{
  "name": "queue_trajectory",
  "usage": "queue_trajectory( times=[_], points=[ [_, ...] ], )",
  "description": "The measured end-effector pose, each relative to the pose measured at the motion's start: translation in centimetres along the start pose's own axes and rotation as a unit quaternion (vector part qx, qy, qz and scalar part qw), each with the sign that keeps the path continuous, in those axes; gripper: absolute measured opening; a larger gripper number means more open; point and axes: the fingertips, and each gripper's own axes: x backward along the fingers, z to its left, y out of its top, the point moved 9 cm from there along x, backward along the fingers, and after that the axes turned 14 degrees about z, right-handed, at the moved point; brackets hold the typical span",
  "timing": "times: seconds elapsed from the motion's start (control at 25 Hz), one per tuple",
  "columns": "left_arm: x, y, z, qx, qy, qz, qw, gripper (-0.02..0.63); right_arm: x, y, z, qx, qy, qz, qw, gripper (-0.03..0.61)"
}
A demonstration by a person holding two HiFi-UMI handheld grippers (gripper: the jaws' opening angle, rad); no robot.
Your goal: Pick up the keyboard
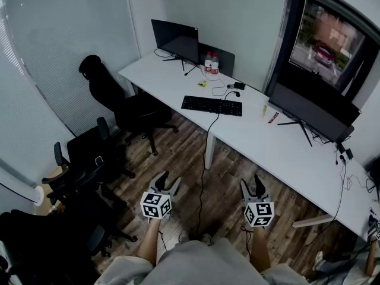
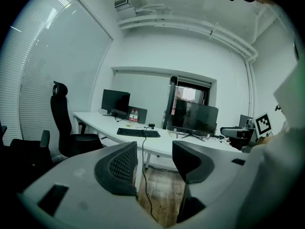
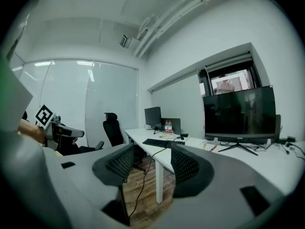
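Holding nothing, the left gripper (image 1: 171,179) has its jaws well apart, with only floor and a hanging cable showing in the gap. The right gripper (image 1: 250,181) is likewise parted and empty. Both sit at the lower centre of the head view, well apart from the work.

The keyboard (image 1: 212,105) lies flat on the white desk (image 1: 267,150), just above the frame's centre and near the desk's front edge. Its cable (image 1: 206,136) drops over that edge to the floor.

Handling, as judged:
- Rigid, flat and probably light; it should lift without bending.
- Low profile and smooth plastic, so a pinch across the thickness may slip.
- The two short ends look best, one gripper to each, with pads on the frame and off the keys.
- The cable acts as a tether and may drag or snag on lifting.

Not established:
- Where the cable ends; it is lost against the dark floor between the grippers.
- The keyboard's underside and any feet.
- The small items beside it, towards the bottles (image 1: 211,63), are too small to identify.
- The desk's right end is cut off at the frame's lower right.
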Motion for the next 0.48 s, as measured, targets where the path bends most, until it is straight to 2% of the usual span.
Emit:
queue_trajectory(
  times=[0.48],
  points=[
    [-0.9,-0.2,-2.8,-0.008,0.024,-0.002,0.9997,0.221,0.1,-1.3,-1.7,0.01,0.026,0.013,1.0,0.213]
  ],
)
